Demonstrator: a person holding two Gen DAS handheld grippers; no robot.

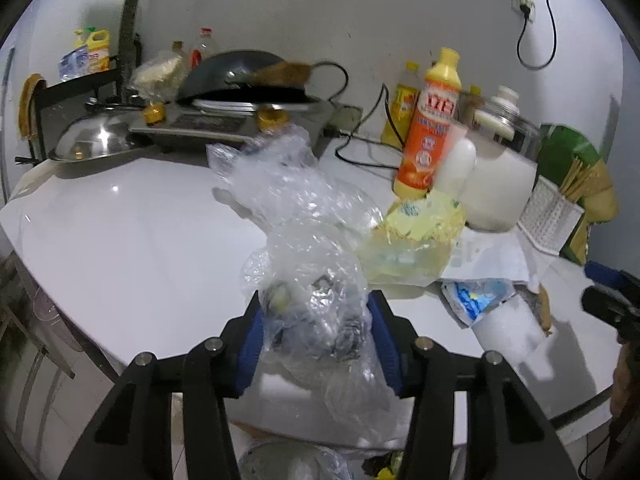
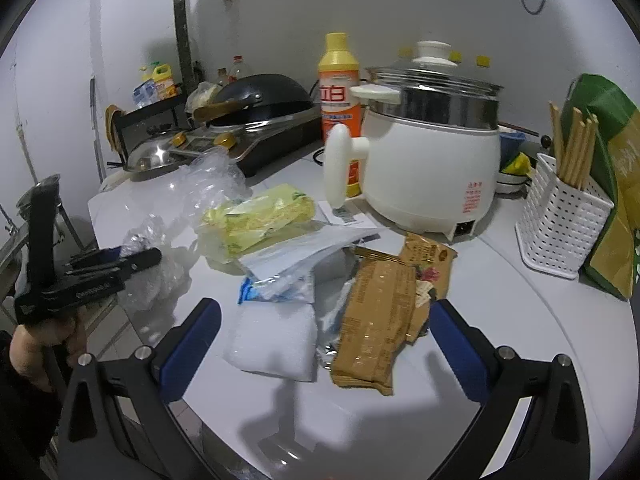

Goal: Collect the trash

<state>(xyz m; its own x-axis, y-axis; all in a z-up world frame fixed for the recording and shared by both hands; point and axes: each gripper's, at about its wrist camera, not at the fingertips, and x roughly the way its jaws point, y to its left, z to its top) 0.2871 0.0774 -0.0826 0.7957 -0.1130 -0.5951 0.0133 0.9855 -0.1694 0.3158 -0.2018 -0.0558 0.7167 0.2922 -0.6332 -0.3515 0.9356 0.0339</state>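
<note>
My left gripper (image 1: 314, 300) is shut on a crumpled clear plastic bag (image 1: 288, 192) at the near edge of the white table (image 1: 120, 232), its blue pads pressing into both sides. Beside the bag lies a yellow plastic bag (image 1: 416, 236). The right wrist view shows the left gripper (image 2: 132, 258) at the far left with the clear bag (image 2: 160, 272) in it. My right gripper (image 2: 324, 306) stands wide open above a white foam block (image 2: 276, 340) and a brown snack wrapper (image 2: 380, 320), touching neither. A blue-and-white wrapper (image 2: 272, 286) and white paper (image 2: 304, 252) lie just beyond.
A white electric pot (image 2: 432, 160) and an orange detergent bottle (image 2: 340, 92) stand behind the trash. A white chopstick basket (image 2: 560, 220) and a green bag (image 2: 612, 184) are at the right. A wok (image 2: 264, 96) on a cooktop and a steel lid (image 2: 152, 156) sit at the back left.
</note>
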